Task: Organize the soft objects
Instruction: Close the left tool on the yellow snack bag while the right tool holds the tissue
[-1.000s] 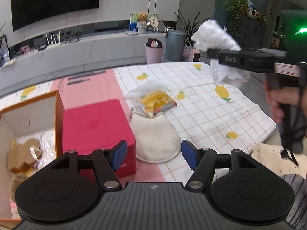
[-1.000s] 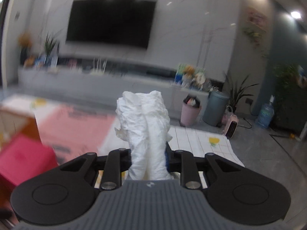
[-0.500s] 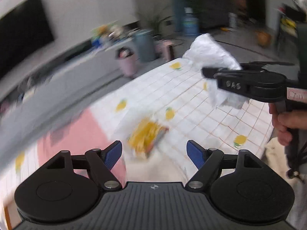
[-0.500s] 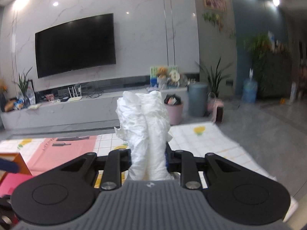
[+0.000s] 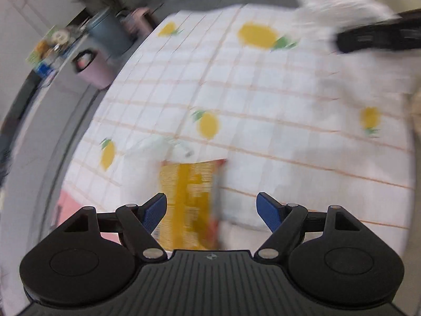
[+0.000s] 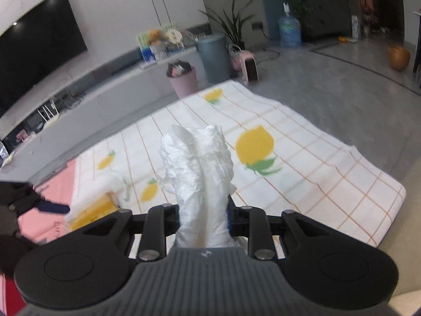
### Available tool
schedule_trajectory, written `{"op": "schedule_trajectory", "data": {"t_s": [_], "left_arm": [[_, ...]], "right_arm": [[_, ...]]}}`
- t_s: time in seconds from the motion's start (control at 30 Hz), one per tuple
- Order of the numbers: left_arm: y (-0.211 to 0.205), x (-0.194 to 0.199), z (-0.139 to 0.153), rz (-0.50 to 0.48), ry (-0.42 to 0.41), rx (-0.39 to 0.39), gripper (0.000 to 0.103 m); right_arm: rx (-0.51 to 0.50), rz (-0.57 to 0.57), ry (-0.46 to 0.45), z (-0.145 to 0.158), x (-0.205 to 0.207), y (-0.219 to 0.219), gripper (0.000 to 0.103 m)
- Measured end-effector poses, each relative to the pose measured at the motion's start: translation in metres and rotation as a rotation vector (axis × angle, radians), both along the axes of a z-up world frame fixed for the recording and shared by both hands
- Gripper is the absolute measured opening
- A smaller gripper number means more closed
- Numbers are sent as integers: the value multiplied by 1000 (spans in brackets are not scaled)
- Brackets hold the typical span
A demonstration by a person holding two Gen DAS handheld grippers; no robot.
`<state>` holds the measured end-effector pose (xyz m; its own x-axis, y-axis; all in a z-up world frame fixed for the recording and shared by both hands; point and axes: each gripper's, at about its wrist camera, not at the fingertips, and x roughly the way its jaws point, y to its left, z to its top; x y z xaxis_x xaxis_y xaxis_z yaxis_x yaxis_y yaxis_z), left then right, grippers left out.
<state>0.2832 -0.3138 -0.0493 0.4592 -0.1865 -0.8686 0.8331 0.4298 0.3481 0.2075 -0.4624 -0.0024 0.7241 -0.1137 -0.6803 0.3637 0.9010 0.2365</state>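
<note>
The left gripper (image 5: 211, 209) points down at the cloth (image 5: 263, 100), a white checked sheet printed with yellow lemons, and its jaws stand wide apart, having just been opening, with nothing pressed between the blue pads (image 5: 155, 209); a yellow packet (image 5: 188, 205) in a clear wrapper lies on the cloth below the gap, apart from both pads, blurred so that its print cannot be read. The right gripper (image 6: 202, 212) is clamped on a white bundle (image 6: 201, 173), a crumpled soft wad that stands up out of the jaws, squeezed narrow where the pads meet it and spreading wider above. In the left wrist view that same bundle (image 5: 339, 2) shows at the upper right, over the far edge of the cloth, with the black finger of the right gripper across it. In the right wrist view the left gripper (image 6: 51, 206) enters from the left edge, one blue pad just beside the packet (image 6: 90, 212), near where the cloth meets a pink mat (image 6: 55, 200). Beyond the cloth stand a pink bin (image 6: 183, 80) and a grey bin (image 6: 213, 56) on the grey floor, and a dark TV (image 6: 31, 44) hangs on the pale wall
</note>
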Motion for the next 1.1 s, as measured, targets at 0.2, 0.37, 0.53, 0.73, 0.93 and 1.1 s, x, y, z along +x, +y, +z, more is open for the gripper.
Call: {"op": "schedule_trajectory", "data": {"t_s": [0.2, 0.37, 0.53, 0.73, 0.93, 1.1], "left_arm": [[1, 33, -12, 45, 149, 7, 91], [0, 56, -22, 99, 149, 38, 91], [11, 80, -31, 201, 225, -9, 94], [25, 95, -35, 297, 310, -104, 100], [38, 89, -38, 326, 283, -209, 101], [35, 84, -34, 306, 285, -217, 83]], "right_arm": [[10, 0, 12, -5, -5, -3, 26], [10, 4, 44, -8, -7, -2, 26], [-18, -7, 51, -6, -10, -1, 27], [-11, 12, 52, -5, -11, 2, 27], [-27, 33, 48, -3, -10, 4, 28], [-32, 53, 45, -4, -9, 7, 28]]}}
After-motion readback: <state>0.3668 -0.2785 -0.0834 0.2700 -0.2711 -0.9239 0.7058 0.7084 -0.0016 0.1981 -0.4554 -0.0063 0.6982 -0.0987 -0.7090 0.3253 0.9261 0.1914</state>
